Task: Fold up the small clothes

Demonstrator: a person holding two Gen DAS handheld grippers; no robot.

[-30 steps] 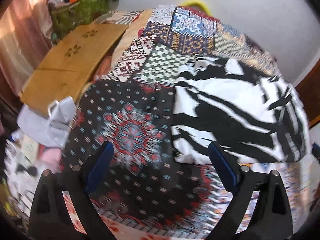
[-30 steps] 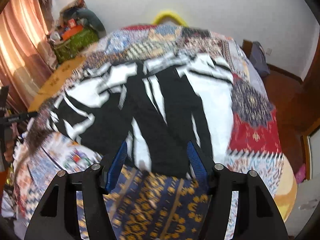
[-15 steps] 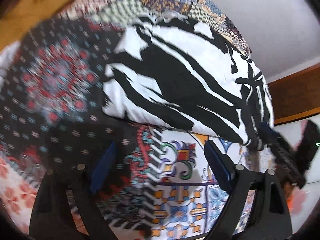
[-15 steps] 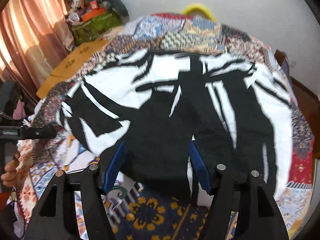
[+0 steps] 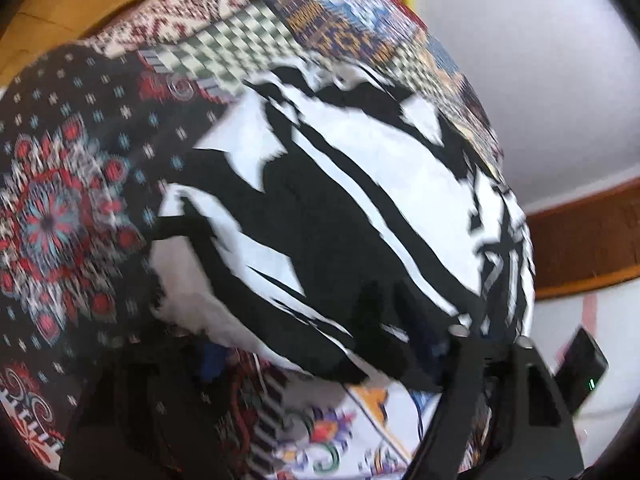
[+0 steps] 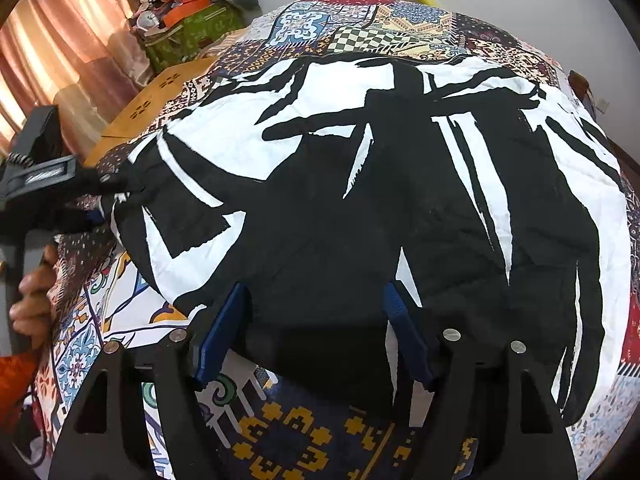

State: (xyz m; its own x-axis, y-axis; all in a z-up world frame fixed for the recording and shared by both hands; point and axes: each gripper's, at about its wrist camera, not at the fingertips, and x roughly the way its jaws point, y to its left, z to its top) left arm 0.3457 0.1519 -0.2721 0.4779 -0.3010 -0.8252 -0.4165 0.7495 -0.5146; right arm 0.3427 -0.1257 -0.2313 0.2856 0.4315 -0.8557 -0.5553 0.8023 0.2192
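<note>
A black-and-white patterned garment (image 6: 360, 184) lies spread flat on a patchwork bedspread (image 6: 360, 36). My right gripper (image 6: 314, 332) points down over its near hem. Its jaws are opening, with the black cloth lying between the blue pads (image 6: 222, 336), which do not pinch it. My left gripper (image 5: 336, 352) is blurred and low over the garment (image 5: 340, 208), at its near edge. Its jaws are closing and still stand wide, with the cloth edge between them. In the right wrist view the left gripper (image 6: 102, 198) sits at the garment's left corner, where the fabric bunches.
A person's hand (image 6: 32, 300) holds the left tool at the bed's left side. A wooden board (image 6: 132, 120) leans beside the bed, with a green bag (image 6: 192, 28) of clutter and pink curtains (image 6: 60, 40) behind. A white wall and brown wooden trim (image 5: 580, 240) lie beyond.
The left gripper swung right and sank onto the garment's near edge, its jaws narrowing. The right gripper dropped onto the near hem, then stayed there as its jaws widened slightly.
</note>
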